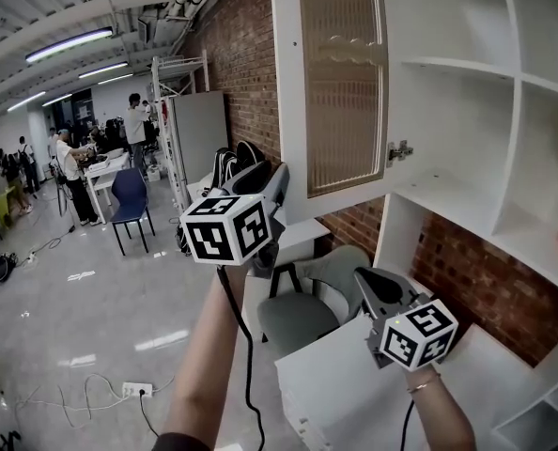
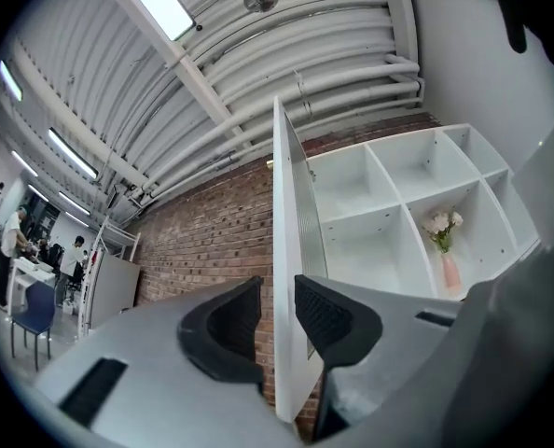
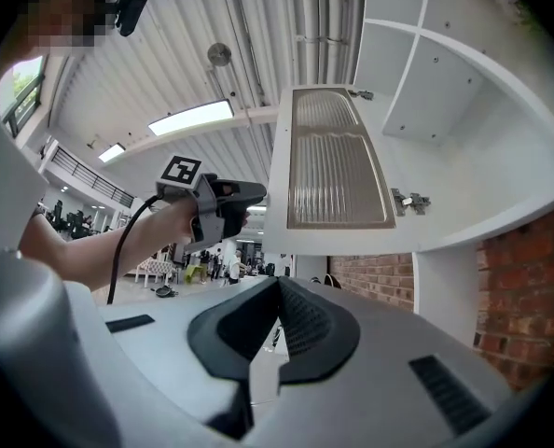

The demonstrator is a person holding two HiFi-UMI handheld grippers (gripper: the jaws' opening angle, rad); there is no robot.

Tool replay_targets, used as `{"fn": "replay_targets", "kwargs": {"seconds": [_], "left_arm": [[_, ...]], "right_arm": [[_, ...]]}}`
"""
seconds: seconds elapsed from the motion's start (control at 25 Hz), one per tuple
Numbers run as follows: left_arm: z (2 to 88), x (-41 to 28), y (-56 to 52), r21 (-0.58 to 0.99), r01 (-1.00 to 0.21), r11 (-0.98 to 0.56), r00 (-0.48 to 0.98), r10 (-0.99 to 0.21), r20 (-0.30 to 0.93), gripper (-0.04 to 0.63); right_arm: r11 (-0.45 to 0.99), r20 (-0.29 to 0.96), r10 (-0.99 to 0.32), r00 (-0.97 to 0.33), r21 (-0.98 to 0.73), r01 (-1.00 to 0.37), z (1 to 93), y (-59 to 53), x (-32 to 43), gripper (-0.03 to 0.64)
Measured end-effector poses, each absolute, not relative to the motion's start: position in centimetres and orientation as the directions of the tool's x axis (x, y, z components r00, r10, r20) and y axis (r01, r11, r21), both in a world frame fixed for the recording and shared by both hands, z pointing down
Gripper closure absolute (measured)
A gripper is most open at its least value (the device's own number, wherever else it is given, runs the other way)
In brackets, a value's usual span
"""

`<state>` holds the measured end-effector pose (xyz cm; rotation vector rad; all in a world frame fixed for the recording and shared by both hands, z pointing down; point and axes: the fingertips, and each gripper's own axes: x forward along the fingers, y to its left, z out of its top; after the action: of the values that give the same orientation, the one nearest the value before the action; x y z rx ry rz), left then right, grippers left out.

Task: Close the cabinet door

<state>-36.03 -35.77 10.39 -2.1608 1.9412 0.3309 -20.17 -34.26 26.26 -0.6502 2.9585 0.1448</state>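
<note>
Nearest, the left gripper (image 2: 277,295) has its jaws apart, with the free edge of the open cabinet door (image 2: 286,203) in the gap between them, not visibly pinched. The right gripper (image 3: 277,289), lower down, is clenched on nothing. The white cabinet (image 1: 457,66) lies beyond.

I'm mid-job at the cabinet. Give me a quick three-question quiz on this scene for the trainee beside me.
1. True or false: the cabinet door is fully shut against the cabinet.
2. What stands in one compartment, as the left gripper view shows? A) a pink vase with flowers B) a stack of plates C) a kettle
3. Which gripper has the door's edge lined up between parted jaws: the left gripper or the right gripper?
Key: 1 false, the door stands swung open. 2 A. 3 the left gripper; the right one's jaws are together.
</note>
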Motion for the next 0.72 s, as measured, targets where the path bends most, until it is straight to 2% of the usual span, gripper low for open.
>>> {"fn": "replay_targets", "kwargs": {"seconds": [0.36, 0.72], "left_arm": [[7.2, -35.7, -37.7, -0.057, -0.995, -0.086, 0.099, -0.956, -0.276, 0.499], [7.4, -33.9, -37.2, -0.100, -0.991, -0.091, 0.115, -0.957, -0.266, 0.499]], "right_arm": [[0.894, -0.177, -0.360, -0.916, 0.215, -0.393, 19.9, -33.9, -22.4, 0.617], [0.891, -0.164, -0.370, -0.914, 0.216, -0.400, 20.3, -33.7, -21.0, 0.617]]}}
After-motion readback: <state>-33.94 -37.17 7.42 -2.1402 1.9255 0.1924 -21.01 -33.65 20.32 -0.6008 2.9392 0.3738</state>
